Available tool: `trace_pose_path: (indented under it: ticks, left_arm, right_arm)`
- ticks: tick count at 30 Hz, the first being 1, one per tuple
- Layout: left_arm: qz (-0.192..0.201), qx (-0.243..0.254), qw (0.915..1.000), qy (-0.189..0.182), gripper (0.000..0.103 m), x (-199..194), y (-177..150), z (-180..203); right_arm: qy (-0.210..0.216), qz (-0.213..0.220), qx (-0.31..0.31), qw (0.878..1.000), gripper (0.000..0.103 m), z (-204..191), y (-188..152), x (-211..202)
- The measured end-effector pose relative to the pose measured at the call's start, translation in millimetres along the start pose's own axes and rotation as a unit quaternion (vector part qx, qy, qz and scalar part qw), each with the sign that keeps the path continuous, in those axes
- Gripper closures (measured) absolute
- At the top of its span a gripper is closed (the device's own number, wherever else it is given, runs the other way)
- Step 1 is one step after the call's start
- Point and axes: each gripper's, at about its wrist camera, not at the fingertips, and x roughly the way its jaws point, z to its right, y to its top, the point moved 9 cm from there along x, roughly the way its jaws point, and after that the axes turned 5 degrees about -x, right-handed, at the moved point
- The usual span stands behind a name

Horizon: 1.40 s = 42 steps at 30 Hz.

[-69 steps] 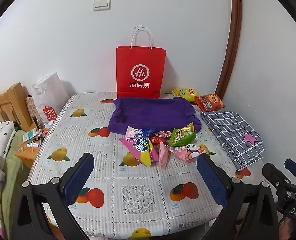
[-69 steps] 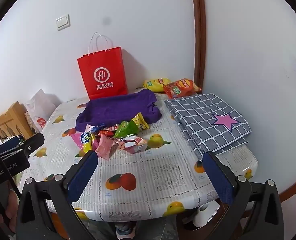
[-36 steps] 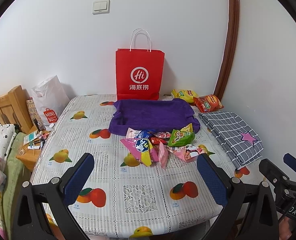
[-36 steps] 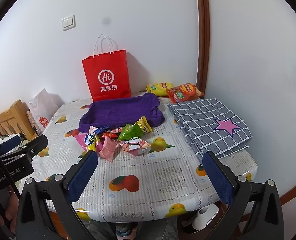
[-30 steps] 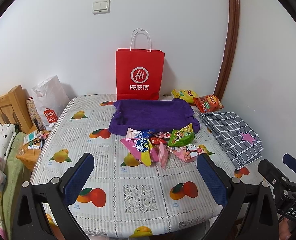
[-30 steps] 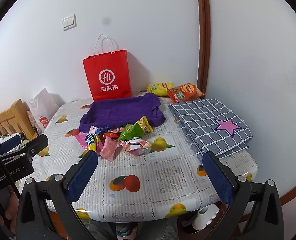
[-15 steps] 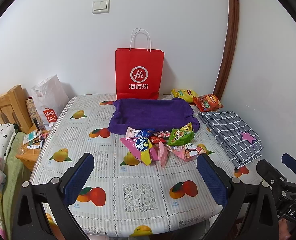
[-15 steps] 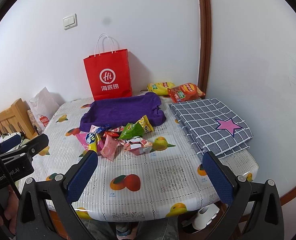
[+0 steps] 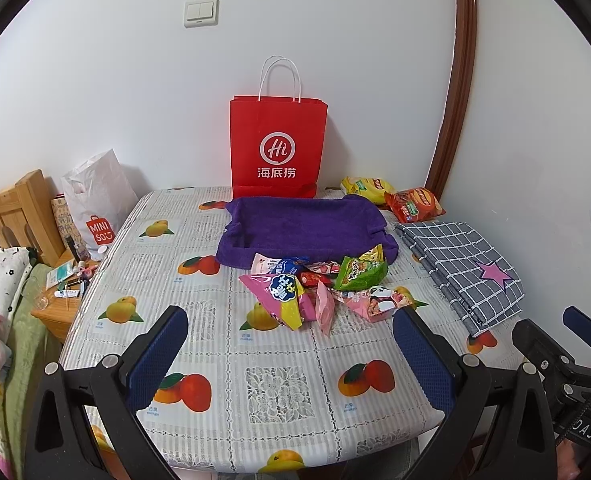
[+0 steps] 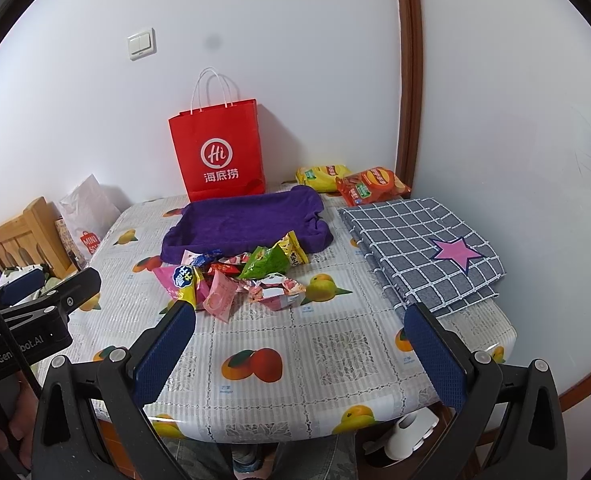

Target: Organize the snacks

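A pile of small snack packets (image 9: 319,284) lies mid-table in front of a purple cloth tray (image 9: 303,226); the pile (image 10: 235,280) and the tray (image 10: 247,226) also show in the right wrist view. Two larger chip bags, yellow (image 9: 365,188) and red (image 9: 413,202), lie at the back right. My left gripper (image 9: 291,360) is open and empty above the table's near edge. My right gripper (image 10: 303,352) is open and empty, to the right of the left one, short of the pile.
A red paper bag (image 9: 277,148) stands against the wall behind the tray. A folded grey checked cloth with a pink star (image 9: 463,268) lies at the right edge. A white bag (image 9: 99,208) and a cluttered bedside stand (image 9: 67,284) are left of the table.
Both grippers drifted slightly; the view rose and shifted a little. Nothing on the table has moved and both jaws stay open.
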Motion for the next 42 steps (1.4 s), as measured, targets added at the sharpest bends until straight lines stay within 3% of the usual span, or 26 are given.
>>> trace_pose_path:
  ticks: [27, 35, 42]
  left_arm:
    - [-0.007, 0.002, 1.0000, -0.003, 0.000, 7.9, -8.0, 0.6]
    - [-0.019, 0.010, 0.9998, 0.001, 0.000, 32.4, -2.3, -6.6]
    - [-0.058, 0.001, 0.9981, 0.021, 0.000, 81.7, -10.7, -25.9]
  right_arm:
    - [0.005, 0.004, -0.014, 1.000, 0.000, -13.2, 2.4, 4.2]
    - [0.001, -0.008, -0.017, 1.000, 0.000, -9.1, 4.0, 34.5]
    - [-0.009, -0.051, -0.012, 0.999, 0.000, 11.5, -11.1, 89.7]
